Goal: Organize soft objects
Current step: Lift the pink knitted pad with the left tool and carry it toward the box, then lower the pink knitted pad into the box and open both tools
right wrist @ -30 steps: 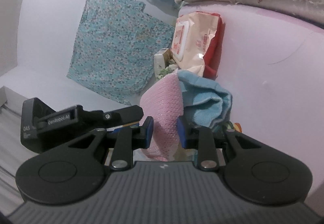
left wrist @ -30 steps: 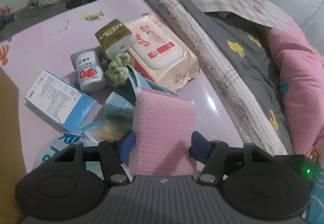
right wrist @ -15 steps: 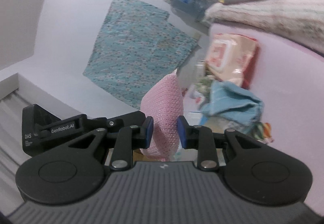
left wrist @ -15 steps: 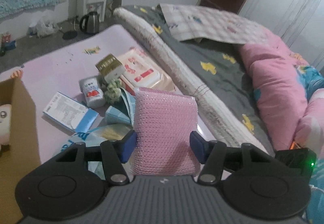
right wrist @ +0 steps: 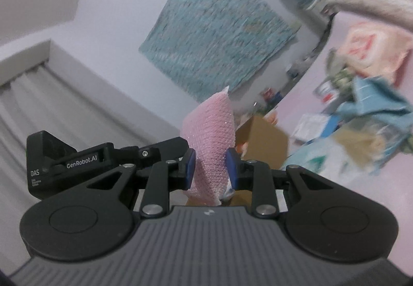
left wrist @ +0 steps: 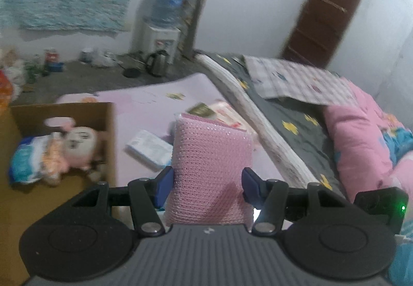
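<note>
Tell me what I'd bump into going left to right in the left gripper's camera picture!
Brown cardboard box with a plush doll inside → white-blue packet → pink mesh sponge between the gripper's pads → rolled whitish blanket edge → pink quilt.

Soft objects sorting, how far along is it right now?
Done: a plush doll already lies in the cardboard box. In hand: the pink mesh sponge, gripped by both the left gripper and right gripper, above the mat. Left: the blue towel and other items in the pile on the pink mat.

R gripper [right wrist: 210, 165] clamps pink mesh sponge [right wrist: 210, 136]; L gripper [right wrist: 108, 156] beside it, cardboard box [right wrist: 263, 141] behind.
</note>
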### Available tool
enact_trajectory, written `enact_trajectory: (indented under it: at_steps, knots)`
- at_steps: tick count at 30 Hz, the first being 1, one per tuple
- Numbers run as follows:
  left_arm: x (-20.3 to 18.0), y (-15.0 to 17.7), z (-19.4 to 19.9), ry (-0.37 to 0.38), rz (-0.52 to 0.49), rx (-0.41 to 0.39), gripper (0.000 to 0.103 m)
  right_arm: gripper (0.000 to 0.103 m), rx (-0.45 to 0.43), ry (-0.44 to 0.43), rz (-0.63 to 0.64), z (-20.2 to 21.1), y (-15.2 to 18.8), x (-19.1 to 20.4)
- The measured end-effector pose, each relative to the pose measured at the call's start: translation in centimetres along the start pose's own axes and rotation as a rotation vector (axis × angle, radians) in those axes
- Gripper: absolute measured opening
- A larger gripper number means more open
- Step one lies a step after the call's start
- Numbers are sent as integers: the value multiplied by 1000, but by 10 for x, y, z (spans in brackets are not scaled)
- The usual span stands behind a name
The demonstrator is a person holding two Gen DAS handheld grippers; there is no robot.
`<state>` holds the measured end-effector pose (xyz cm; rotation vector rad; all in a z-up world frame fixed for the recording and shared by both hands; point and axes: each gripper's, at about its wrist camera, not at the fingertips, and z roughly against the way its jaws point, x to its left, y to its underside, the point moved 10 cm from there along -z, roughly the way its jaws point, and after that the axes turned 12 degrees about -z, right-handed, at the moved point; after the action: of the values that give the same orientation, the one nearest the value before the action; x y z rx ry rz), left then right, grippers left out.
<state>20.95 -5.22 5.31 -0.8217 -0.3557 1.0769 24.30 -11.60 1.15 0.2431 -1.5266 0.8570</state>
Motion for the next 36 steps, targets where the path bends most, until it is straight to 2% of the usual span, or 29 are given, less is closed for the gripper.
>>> enact_trajectory:
  at_steps: [9,14,16,27,36]
  knots:
    - [92,22,51,-123,128,-49,58,26,238,13,-19,-94,58,45]
    - [151,39,56,-174,239,-29,58,27,345,60,0,-148,86,63]
    - [169,43,55,-196,245,-28,58,27,384,89,4,-166,96,65]
    - [265,80,13,-258,359,93,58,28,601,307,-84,-255,144,30]
    - [296,101,-7,-313,366,158,58,29,696,415,-180,-298,174,-3]
